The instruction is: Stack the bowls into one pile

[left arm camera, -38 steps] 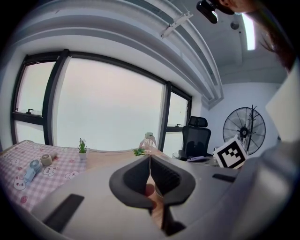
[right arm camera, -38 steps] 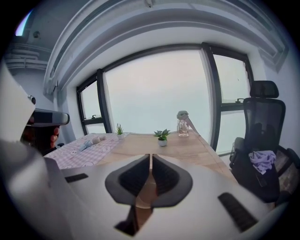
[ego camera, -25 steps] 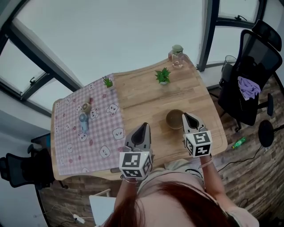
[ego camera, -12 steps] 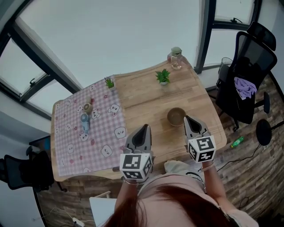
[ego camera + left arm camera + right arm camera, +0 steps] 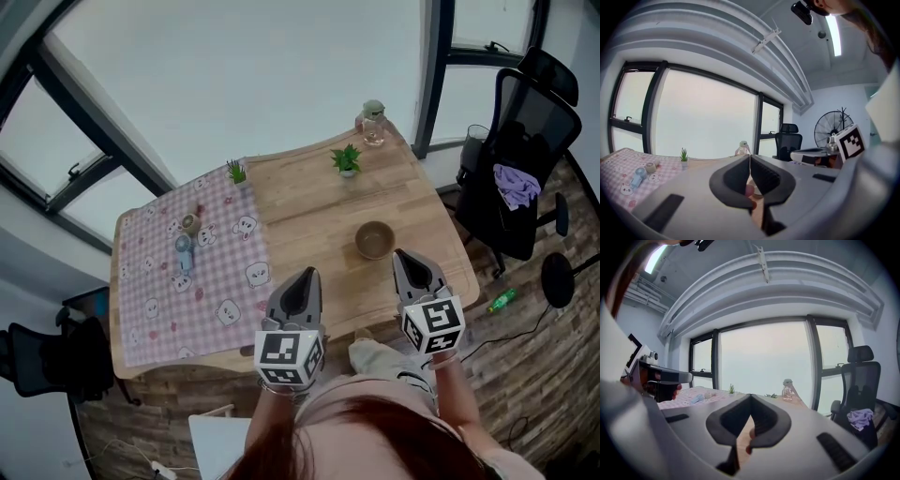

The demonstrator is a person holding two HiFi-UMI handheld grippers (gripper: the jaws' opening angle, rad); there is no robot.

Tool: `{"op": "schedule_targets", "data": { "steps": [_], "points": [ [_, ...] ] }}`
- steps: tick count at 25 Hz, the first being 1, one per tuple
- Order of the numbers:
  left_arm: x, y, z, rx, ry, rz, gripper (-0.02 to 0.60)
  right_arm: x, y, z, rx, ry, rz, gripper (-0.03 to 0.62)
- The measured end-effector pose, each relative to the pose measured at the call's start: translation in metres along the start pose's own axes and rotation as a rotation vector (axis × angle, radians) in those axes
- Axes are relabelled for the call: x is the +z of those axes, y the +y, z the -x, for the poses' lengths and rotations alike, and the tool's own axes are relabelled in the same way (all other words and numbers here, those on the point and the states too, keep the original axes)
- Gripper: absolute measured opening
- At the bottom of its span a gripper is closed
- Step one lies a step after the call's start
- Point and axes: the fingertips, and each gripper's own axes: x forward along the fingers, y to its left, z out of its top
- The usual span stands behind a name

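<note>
- Item one, the task's thing: a brown, round, shallow bowl that stands on the pale wooden tabletop, right of centre and near the front edge. We see only this one bowl or pile. We cannot tell from above how many bowls are nested in it.
- Item two: the left gripper, grey with a black-and-white marker cube. Its jaws are pressed together tip to tip and nothing is held between them. It hangs over the front edge of the table.
- Item three: the right gripper, of the same make. Its jaws are likewise closed flat on each other and it is empty.
- Governing relation: in the head view the bowl lies at about 11 o'clock from the right gripper's tips and just beyond them. From the left gripper it is at about 2 o'clock and well apart. We judge the right hand the nearer. The bowl is round, so no long axis sets an approach.
- Judgement: with no loose bowl in view, the stacking looks done or nearly done.
- Sundries, none involved:
  - a pink checked cloth over the left part of the table
  - two small green potted plants at the far side
  - a glass bottle with a green cap at the far corner
  - a black office chair to the right
</note>
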Motion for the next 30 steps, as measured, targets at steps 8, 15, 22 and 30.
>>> {"op": "schedule_targets", "data": {
  "steps": [8, 15, 22, 30],
  "points": [
    [0.003, -0.016, 0.030, -0.006, -0.026, -0.012, 0.011, 0.008, 0.015, 0.034, -0.008, -0.032, 0.016, 0.000],
    [0.007, -0.029, 0.051, -0.005, -0.039, -0.018, 0.011, 0.015, 0.019, 0.060, -0.034, -0.056, 0.033, 0.000],
    [0.005, -0.039, 0.076, 0.006, -0.047, -0.045, 0.011, 0.017, 0.022, 0.085, -0.061, -0.080, 0.028, 0.000],
    [0.006, -0.048, 0.100, 0.011, -0.066, -0.054, 0.011, 0.019, 0.037, 0.106, -0.060, -0.096, 0.041, 0.000]
  ]
}}
